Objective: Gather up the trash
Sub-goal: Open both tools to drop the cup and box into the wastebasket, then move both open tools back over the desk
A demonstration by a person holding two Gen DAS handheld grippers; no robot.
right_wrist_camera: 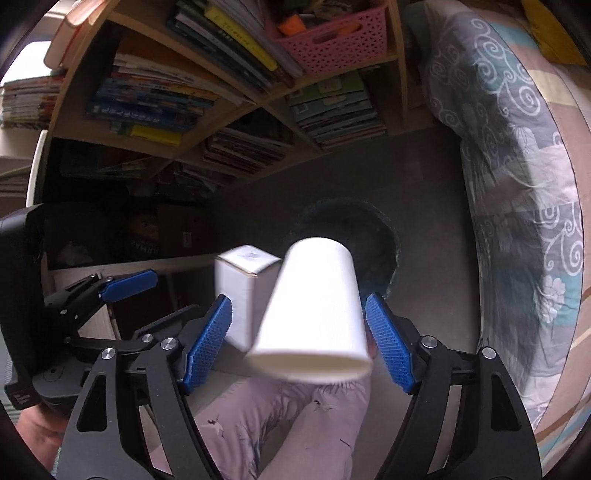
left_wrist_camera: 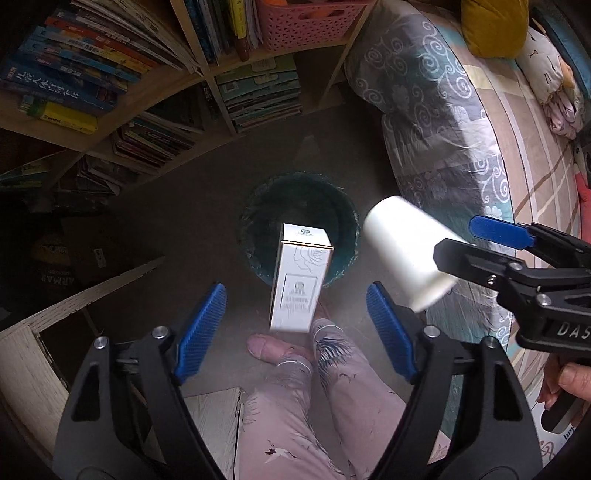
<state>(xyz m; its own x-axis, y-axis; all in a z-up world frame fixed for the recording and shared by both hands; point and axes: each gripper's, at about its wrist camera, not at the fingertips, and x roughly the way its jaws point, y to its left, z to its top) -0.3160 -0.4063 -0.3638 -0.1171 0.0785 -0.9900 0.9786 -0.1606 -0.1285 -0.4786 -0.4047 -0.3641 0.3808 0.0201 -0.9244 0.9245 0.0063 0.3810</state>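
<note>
A white carton box [left_wrist_camera: 300, 282] hangs in the air between the spread fingers of my left gripper [left_wrist_camera: 296, 325], touching neither pad, above a dark round trash bin [left_wrist_camera: 258, 214] on the floor. It also shows in the right wrist view [right_wrist_camera: 242, 291]. A white paper cup [right_wrist_camera: 314, 314], blurred, is in the air between the spread fingers of my right gripper [right_wrist_camera: 297, 341], over the bin [right_wrist_camera: 384, 236]. In the left wrist view the cup [left_wrist_camera: 406, 251] is at the tip of the right gripper [left_wrist_camera: 472, 240].
A wooden bookshelf [left_wrist_camera: 177, 85] full of books, with a pink basket [left_wrist_camera: 306, 26], stands behind the bin. A bed with a patterned quilt [left_wrist_camera: 443, 122] runs along the right. The person's legs [left_wrist_camera: 314, 406] are below the grippers. A wooden board [left_wrist_camera: 29, 362] lies at left.
</note>
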